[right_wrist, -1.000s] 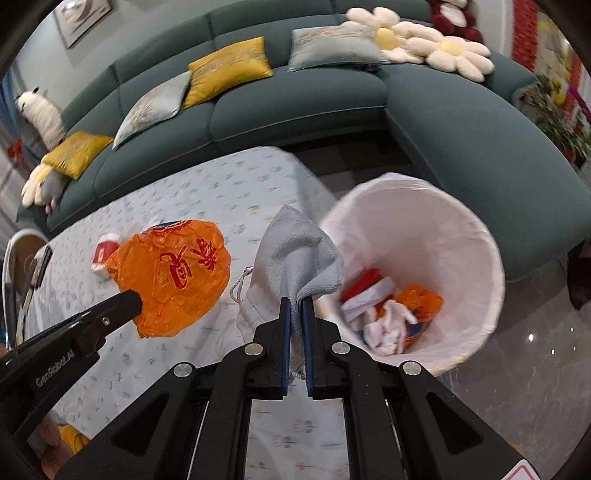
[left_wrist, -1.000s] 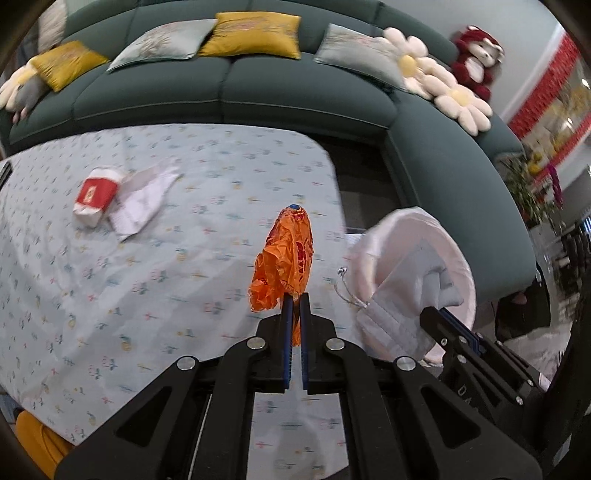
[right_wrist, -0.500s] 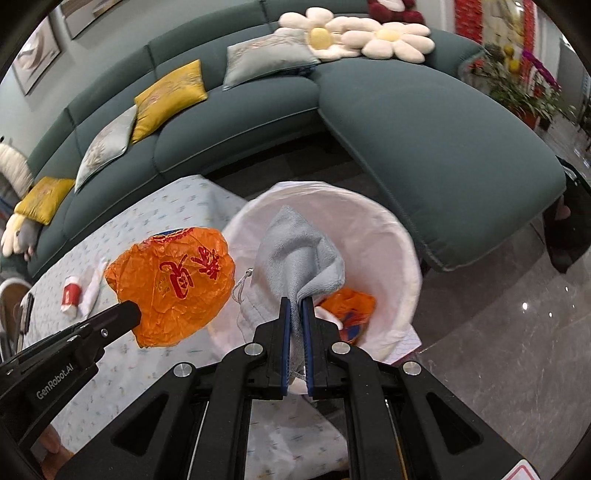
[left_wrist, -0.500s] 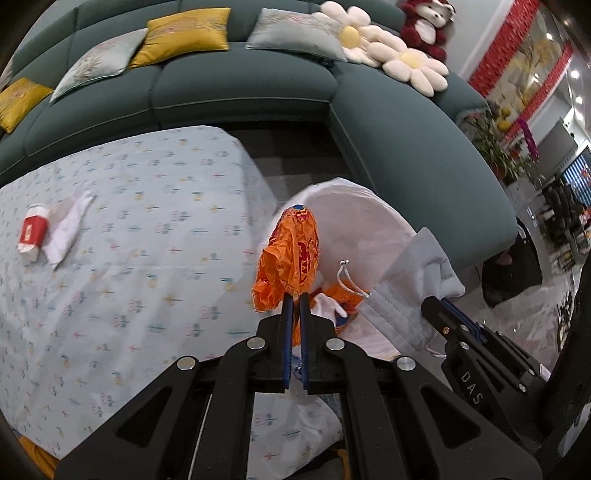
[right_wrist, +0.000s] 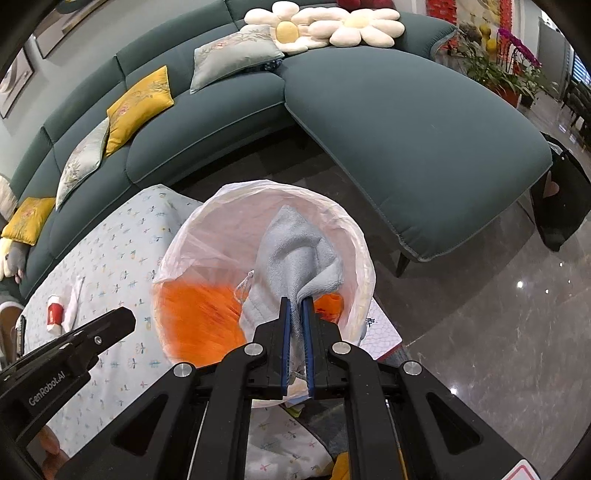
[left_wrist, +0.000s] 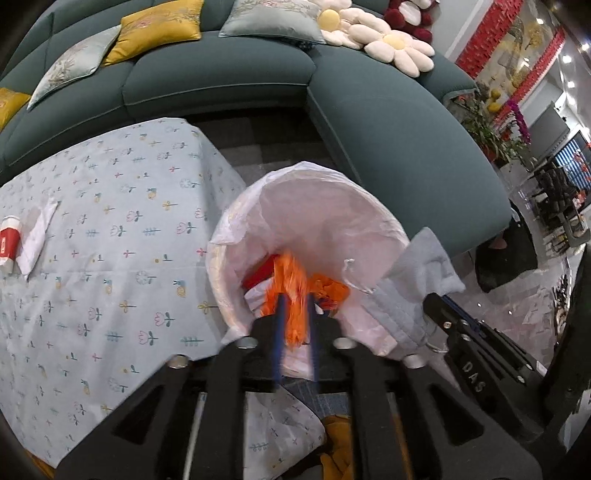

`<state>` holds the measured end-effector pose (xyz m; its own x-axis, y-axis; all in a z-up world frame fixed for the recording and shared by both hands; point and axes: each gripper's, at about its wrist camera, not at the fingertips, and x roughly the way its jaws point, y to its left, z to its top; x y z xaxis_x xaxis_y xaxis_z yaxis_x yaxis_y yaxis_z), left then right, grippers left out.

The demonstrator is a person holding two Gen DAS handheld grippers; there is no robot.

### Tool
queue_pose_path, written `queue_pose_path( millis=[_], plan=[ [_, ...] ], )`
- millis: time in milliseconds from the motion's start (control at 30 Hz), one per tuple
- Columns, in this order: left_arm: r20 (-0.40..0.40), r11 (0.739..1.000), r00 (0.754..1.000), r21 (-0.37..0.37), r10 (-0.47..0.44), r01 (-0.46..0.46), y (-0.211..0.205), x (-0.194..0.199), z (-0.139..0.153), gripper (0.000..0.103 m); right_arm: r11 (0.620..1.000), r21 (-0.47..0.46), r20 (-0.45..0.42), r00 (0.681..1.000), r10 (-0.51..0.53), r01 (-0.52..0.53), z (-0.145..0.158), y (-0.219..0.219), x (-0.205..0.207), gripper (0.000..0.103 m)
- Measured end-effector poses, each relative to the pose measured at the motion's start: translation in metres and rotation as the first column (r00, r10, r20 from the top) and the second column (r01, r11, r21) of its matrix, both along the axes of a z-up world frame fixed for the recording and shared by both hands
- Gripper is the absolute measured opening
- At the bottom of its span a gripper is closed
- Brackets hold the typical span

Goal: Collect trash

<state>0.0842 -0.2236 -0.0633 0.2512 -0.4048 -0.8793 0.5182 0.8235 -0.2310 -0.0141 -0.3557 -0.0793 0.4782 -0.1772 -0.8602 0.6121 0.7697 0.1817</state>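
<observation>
A dark green corner sofa [right_wrist: 388, 122] curves around the desk [left_wrist: 110, 229], which wears a pale blue cloth printed with small flowers. Yellow cushions [right_wrist: 138, 105] and grey cushions [right_wrist: 232, 55] lean on the sofa's back, beside two daisy-shaped pillows [right_wrist: 321, 24]. The floor [right_wrist: 498, 314] is glossy grey stone. Potted plants [right_wrist: 491, 70] stand past the sofa's far end.

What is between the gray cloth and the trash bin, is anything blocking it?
Nothing visible blocks it. The gray cloth, pinched in the right tongs, hangs over the open mouth of the white-lined trash bin. The left tongs have just been opening, and the orange bag between them is blurred above the bin.
</observation>
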Motion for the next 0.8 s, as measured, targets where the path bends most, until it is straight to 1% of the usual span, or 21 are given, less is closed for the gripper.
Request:
queue_pose_path(
  millis=[33,167,233,333,367,433,467,533,567,600,667,733,800],
  plan=[
    [0.006,1.0,1.0,0.004,0.01,-0.01,0.001,0.001,0.0,0.033,1.0,0.002,0.0,1.0,0.0,0.0,0.0,-0.001,0.0,0.007],
    [0.025,0.999,0.999,0.016,0.033,-0.033,0.01,0.004,0.001,0.035,1.0,0.003,0.0,1.0,0.014,-0.014,-0.001,0.004,0.007,0.007],
    [0.022,0.999,0.999,0.015,0.046,-0.046,0.015,0.007,0.001,0.042,1.0,0.0,0.0,1.0,0.025,-0.025,0.0,0.007,0.01,0.007],
    [0.029,0.997,0.997,0.013,0.07,-0.07,0.022,0.009,0.002,0.046,0.999,-0.002,0.002,0.999,0.042,-0.042,0.002,0.014,0.017,0.01],
    [0.033,0.997,0.997,0.016,0.075,-0.075,0.025,0.01,0.002,0.047,0.999,-0.003,0.003,0.999,0.049,-0.049,0.003,0.016,0.02,0.013],
    [0.038,0.996,0.996,0.019,0.082,-0.083,0.029,0.01,0.003,0.049,0.998,-0.009,0.007,0.998,0.059,-0.059,0.005,0.02,0.023,0.014],
    [0.039,0.996,0.995,0.02,0.088,-0.089,0.032,0.011,0.003,0.05,0.998,-0.014,0.007,0.998,0.068,-0.068,0.006,0.023,0.026,0.016],
    [0.032,0.994,0.994,0.015,0.106,-0.107,0.039,0.013,0.002,0.059,0.997,-0.025,0.007,0.997,0.075,-0.075,0.009,0.027,0.031,0.026],
    [0.031,0.993,0.993,0.014,0.118,-0.118,0.043,0.015,0.002,0.06,0.997,-0.029,0.008,0.997,0.076,-0.076,0.011,0.028,0.032,0.034],
    [0.031,0.992,0.991,0.012,0.128,-0.128,0.047,0.016,0.003,0.06,0.996,-0.038,0.014,0.997,0.079,-0.079,0.014,0.031,0.034,0.039],
    [0.028,0.99,0.99,0.017,0.14,-0.14,0.054,0.018,0.002,0.06,0.995,-0.05,0.018,0.996,0.083,-0.082,0.017,0.034,0.037,0.043],
    [0.026,0.987,0.987,0.016,0.158,-0.158,0.062,0.021,0.002,0.06,0.995,-0.05,0.021,0.996,0.089,-0.088,0.02,0.039,0.041,0.043],
    [0.026,0.985,0.985,0.014,0.171,-0.172,0.069,0.024,0.003,0.06,0.994,-0.052,0.021,0.995,0.096,-0.095,0.022,0.044,0.044,0.047]
  ],
)
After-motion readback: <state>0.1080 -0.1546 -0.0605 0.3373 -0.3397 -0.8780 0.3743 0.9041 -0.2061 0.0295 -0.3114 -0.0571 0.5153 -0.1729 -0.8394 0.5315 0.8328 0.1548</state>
